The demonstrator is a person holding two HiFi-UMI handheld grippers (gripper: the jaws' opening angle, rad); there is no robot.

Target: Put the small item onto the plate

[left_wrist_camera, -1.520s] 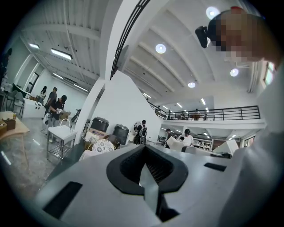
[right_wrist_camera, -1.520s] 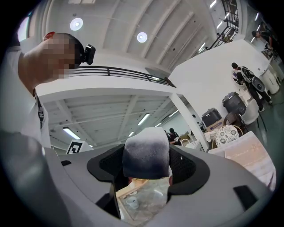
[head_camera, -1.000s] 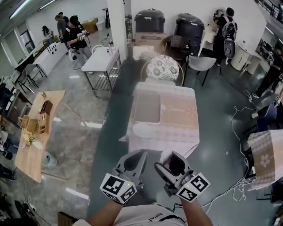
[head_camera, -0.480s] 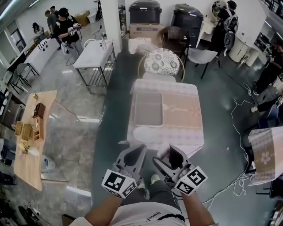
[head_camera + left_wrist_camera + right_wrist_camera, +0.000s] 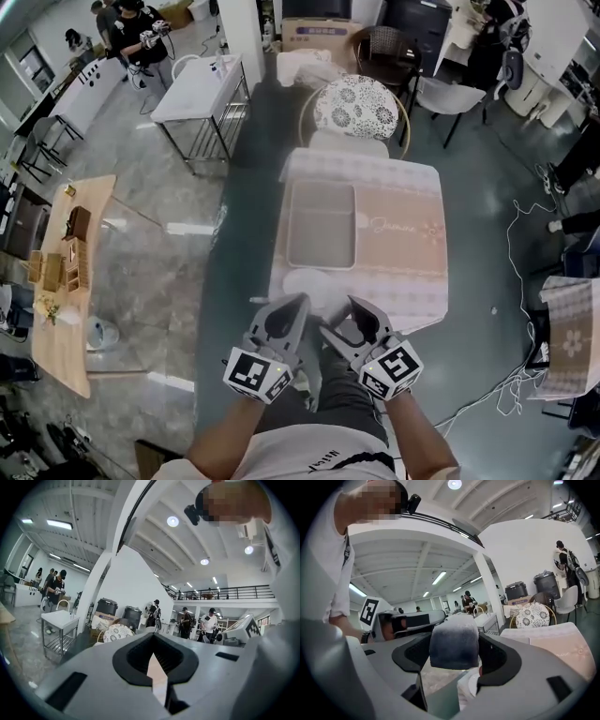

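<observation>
Though script point(image 5: 405, 226) blurs, jaws grip item point(image 5: 453, 641).

The table point(image 5: 403, 270) (cloth-covered) bears a grey tray point(image 5: 322, 225) and white plate point(image 5: 307, 281).

A small grey, rounded, soft-looking block point(image 5: 454, 641) sits upright between the right gripper's point(image 5: 349, 321) jaws. The round white plate point(image 5: 303, 281) lies flat at the cloth-covered table's point(image 5: 403, 234) near edge.
</observation>
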